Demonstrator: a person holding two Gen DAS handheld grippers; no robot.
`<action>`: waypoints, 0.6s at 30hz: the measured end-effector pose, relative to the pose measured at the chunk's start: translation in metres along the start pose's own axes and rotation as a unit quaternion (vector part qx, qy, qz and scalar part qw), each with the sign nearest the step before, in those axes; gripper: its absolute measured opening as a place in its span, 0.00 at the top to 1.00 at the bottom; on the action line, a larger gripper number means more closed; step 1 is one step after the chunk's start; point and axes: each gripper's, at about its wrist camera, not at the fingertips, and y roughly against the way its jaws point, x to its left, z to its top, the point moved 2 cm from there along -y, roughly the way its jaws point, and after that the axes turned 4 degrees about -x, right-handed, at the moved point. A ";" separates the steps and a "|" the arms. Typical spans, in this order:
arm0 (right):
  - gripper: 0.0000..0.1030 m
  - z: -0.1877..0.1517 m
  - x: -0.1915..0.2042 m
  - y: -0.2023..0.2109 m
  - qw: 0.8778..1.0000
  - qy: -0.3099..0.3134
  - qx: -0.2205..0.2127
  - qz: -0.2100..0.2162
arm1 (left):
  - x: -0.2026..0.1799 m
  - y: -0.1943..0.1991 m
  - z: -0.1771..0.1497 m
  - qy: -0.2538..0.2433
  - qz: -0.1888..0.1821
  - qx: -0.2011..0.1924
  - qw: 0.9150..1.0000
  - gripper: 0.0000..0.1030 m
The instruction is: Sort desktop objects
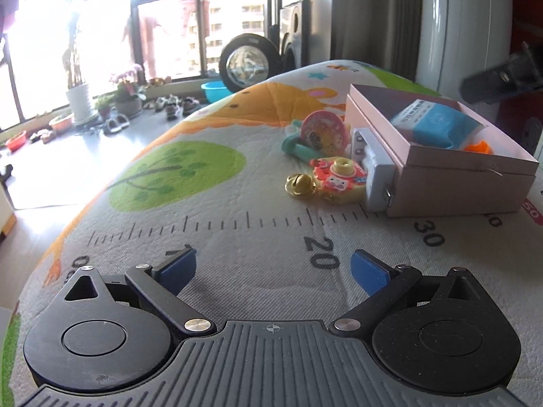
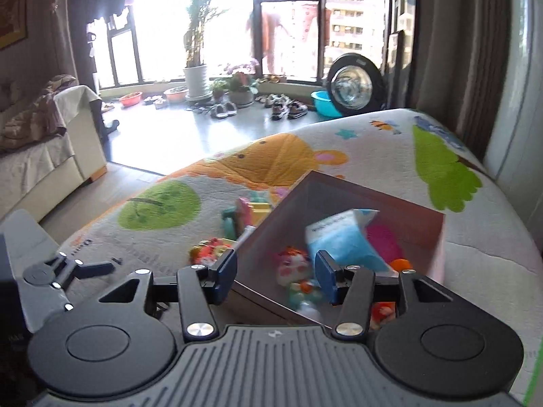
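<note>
A pink cardboard box (image 1: 454, 186) stands open on the cartoon mat (image 1: 237, 203). It holds a blue tissue packet (image 1: 436, 123) and an orange piece (image 1: 479, 147). Left of the box lie a grey-white lock (image 1: 373, 173), a pink toy camera (image 1: 336, 179), a gold bell (image 1: 300, 186) and a round pink toy (image 1: 324, 130). My left gripper (image 1: 275, 266) is wide open and empty over bare mat, short of these toys. My right gripper (image 2: 276, 273) hovers open above the box's near corner (image 2: 258, 291). A blurred colourful toy (image 2: 295, 269) lies in the box below its fingers, untouched, beside the blue packet (image 2: 342, 237).
The mat's left edge (image 1: 112, 183) drops to the floor. A sofa (image 2: 40, 156) stands far left. Plant pots (image 2: 196, 79), shoes (image 2: 288, 108) and a blue basin (image 2: 325, 103) line the window. A white appliance (image 1: 465, 23) rises behind the box.
</note>
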 end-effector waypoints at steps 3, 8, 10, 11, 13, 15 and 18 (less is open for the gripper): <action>0.36 0.030 0.017 -0.035 1.000 0.003 0.019 0.015 | 0.002 0.000 0.000 0.013 -0.012 -0.007 1.000 0.01; 0.28 0.068 0.038 -0.130 0.998 0.026 0.060 -0.021 | 0.008 -0.002 -0.001 0.047 -0.027 -0.004 0.999 0.01; 0.43 0.071 0.041 -0.165 0.995 0.034 0.083 -0.043 | 0.010 -0.002 -0.001 0.053 -0.030 -0.007 0.998 0.01; 0.48 0.070 0.040 -0.183 0.993 0.044 0.097 -0.059 | 0.010 0.000 -0.001 0.054 -0.031 -0.010 0.998 0.01; 0.54 0.066 0.037 -0.207 0.988 0.059 0.118 -0.083 | 0.011 0.002 -0.001 0.058 -0.035 -0.017 0.998 0.01; 0.61 0.064 0.034 -0.221 0.984 0.065 0.132 -0.098 | 0.013 0.003 -0.001 0.064 -0.041 -0.018 0.997 0.01; 0.68 0.059 0.032 -0.229 0.982 0.059 0.158 -0.091 | 0.016 0.005 -0.001 0.071 -0.053 -0.020 0.996 0.01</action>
